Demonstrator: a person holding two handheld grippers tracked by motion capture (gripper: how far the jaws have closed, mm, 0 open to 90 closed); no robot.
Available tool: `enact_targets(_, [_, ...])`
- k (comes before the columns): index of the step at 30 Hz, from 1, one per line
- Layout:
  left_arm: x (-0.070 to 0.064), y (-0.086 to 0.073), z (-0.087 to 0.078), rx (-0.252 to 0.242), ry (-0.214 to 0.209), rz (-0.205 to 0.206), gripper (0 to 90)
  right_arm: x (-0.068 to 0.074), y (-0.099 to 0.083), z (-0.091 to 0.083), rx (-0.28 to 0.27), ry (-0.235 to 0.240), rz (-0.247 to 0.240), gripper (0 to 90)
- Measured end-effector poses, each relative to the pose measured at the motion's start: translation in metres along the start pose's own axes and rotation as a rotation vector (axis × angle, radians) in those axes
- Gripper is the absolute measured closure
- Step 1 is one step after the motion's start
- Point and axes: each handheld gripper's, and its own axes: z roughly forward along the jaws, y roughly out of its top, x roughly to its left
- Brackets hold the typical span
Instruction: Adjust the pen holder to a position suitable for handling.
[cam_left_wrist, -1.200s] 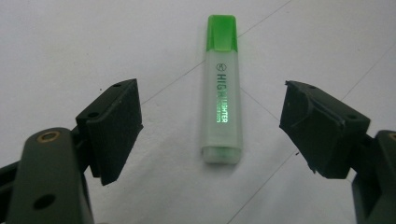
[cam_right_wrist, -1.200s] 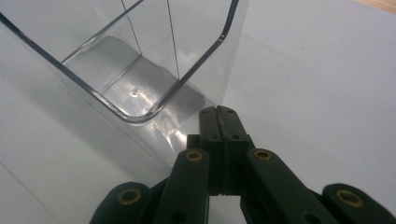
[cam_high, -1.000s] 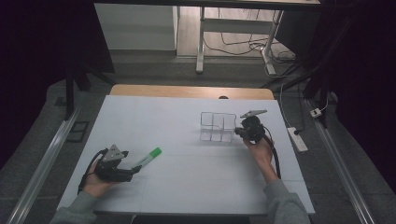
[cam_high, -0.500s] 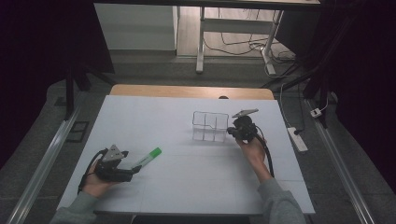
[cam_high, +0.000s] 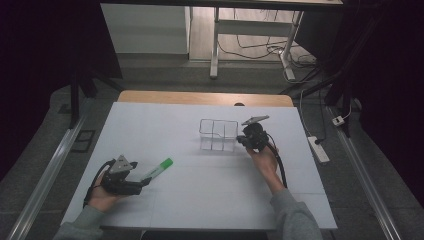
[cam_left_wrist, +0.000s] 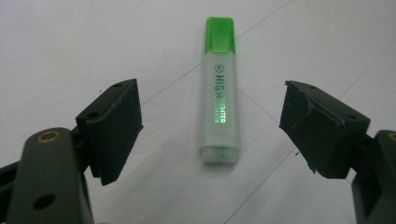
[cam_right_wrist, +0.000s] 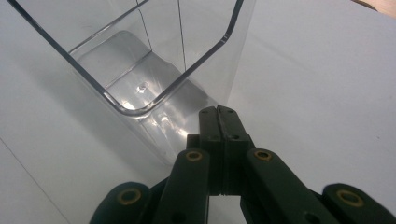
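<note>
A green highlighter (cam_high: 156, 169) (cam_left_wrist: 219, 98) lies flat on the white table at the front left, cap pointing away from me. My left gripper (cam_high: 143, 181) (cam_left_wrist: 217, 126) rests on the table just behind it, open, with one jaw on each side of the pen's near end and neither touching it. A clear plastic container (cam_high: 218, 134) (cam_right_wrist: 140, 70) with dividers stands upright right of the table's middle. My right gripper (cam_high: 240, 140) (cam_right_wrist: 218, 112) is shut with nothing between its jaws. Its tips press against the outside of the container's right wall, low down.
The white table (cam_high: 210, 200) has a wooden strip (cam_high: 205, 97) along its far edge. A power strip (cam_high: 318, 149) lies on the floor past the right edge. Bare tabletop stretches between the two grippers and along the front.
The right gripper has moved left, and the clear container has slid left with it. The left gripper and the highlighter have stayed where they were.
</note>
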Motion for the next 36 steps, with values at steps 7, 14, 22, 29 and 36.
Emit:
enact_targets(7, [0.0,0.0,0.0,0.002,0.0,0.001,20.6,0.007,0.006,0.005,0.004,0.012,-0.006,89.8])
enact_targets(14, [0.0,0.0,0.0,0.002,0.001,0.001,20.6,0.015,0.012,0.012,0.001,0.028,-0.018,89.8])
enact_targets(22, [0.001,0.0,0.0,0.001,0.0,-0.003,20.5,0.022,0.018,0.019,-0.006,0.041,-0.028,89.8])
enact_targets(29, [0.001,-0.001,-0.001,-0.002,0.005,-0.006,20.6,0.019,0.016,0.016,-0.006,0.049,-0.013,89.8])
enact_targets(36, [0.002,-0.001,-0.001,-0.003,0.006,-0.01,20.6,0.011,0.004,-0.003,-0.025,0.043,0.016,89.8])
